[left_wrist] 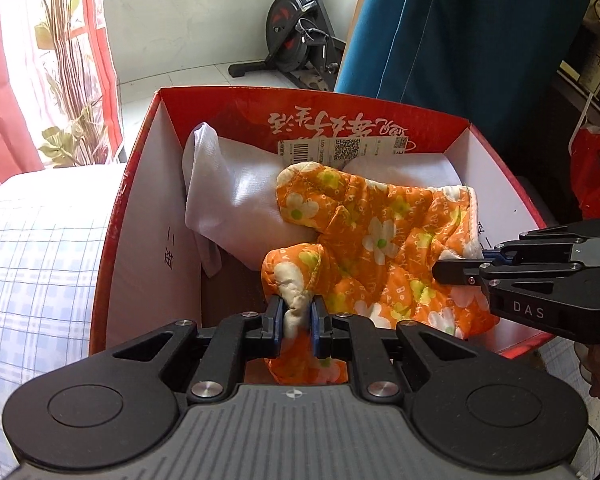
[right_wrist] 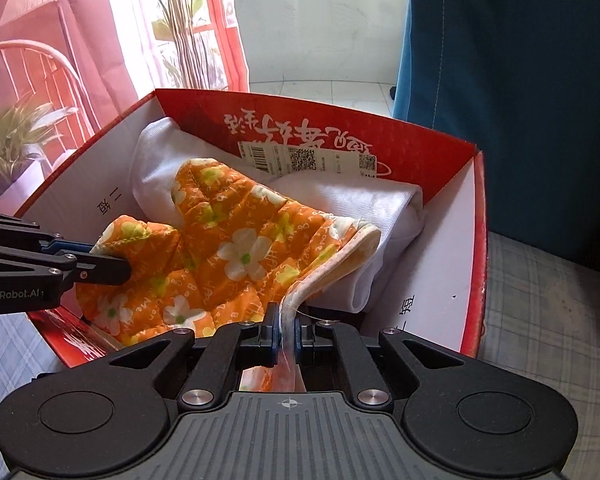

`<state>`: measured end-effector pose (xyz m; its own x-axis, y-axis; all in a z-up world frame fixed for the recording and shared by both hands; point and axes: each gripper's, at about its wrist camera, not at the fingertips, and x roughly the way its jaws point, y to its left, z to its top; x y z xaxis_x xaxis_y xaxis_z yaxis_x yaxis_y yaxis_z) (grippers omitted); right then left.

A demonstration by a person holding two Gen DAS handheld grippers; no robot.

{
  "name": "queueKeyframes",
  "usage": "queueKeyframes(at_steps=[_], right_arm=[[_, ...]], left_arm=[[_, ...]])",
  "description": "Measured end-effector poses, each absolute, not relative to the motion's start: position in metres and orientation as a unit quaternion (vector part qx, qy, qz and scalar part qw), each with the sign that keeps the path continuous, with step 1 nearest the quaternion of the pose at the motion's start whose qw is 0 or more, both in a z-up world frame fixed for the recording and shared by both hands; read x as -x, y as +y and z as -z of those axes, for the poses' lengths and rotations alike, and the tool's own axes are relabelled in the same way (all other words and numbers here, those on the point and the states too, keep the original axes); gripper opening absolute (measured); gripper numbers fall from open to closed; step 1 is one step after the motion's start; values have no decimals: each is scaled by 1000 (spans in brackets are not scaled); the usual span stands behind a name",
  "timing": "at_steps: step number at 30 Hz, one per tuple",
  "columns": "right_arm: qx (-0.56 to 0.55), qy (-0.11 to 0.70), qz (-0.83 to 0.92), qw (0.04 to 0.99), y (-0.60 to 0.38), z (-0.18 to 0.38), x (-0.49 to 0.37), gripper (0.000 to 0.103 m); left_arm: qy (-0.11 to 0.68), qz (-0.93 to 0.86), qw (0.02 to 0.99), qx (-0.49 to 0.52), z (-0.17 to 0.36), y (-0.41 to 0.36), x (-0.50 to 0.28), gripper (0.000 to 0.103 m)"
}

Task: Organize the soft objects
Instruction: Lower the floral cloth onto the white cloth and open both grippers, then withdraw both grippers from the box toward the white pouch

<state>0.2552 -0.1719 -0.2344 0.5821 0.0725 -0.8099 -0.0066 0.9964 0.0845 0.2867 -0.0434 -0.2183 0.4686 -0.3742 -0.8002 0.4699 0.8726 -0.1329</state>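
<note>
You had both tongs clamped on the orange flowered mitten (left_wrist: 380, 240). Your left gripper (left_wrist: 296, 314) pinched its padded thumb tip at 6 o'clock of the left wrist view, and your right gripper (right_wrist: 287, 330) pinched the white-trimmed cuff edge at 6 o'clock of its own view. The mitten hung inside the red cardboard box (left_wrist: 112, 240), draped over the folded white cloth (left_wrist: 236, 200) lying toward 12 o'clock. The box sat on a blue checked sheet (left_wrist: 32, 264).
</note>
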Motion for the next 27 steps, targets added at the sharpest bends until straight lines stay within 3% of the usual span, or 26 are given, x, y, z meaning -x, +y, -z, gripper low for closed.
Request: queueKeyframes(at_steps=[10,13,17,21,27], right_arm=[[-45,490,-14,870,-174,243,-265,7],[-40,489,-9,871,-173,243,-266,7],[-32,474,0,880,-171,236,-257,16],[-19,452,0,892,-169,223,-247,26],[-5,404,2,915,-168,194,-223,52]], left_arm=[[472,234,848,-53,228,-43,-293,15],[466,235,851,-54,224,-43,-291,19],[452,243,857,-40,215,-40,-287,57],[429,247,868,-42,201,-40,-277,67],[388,246,887,-44,176,-31,-256,80]])
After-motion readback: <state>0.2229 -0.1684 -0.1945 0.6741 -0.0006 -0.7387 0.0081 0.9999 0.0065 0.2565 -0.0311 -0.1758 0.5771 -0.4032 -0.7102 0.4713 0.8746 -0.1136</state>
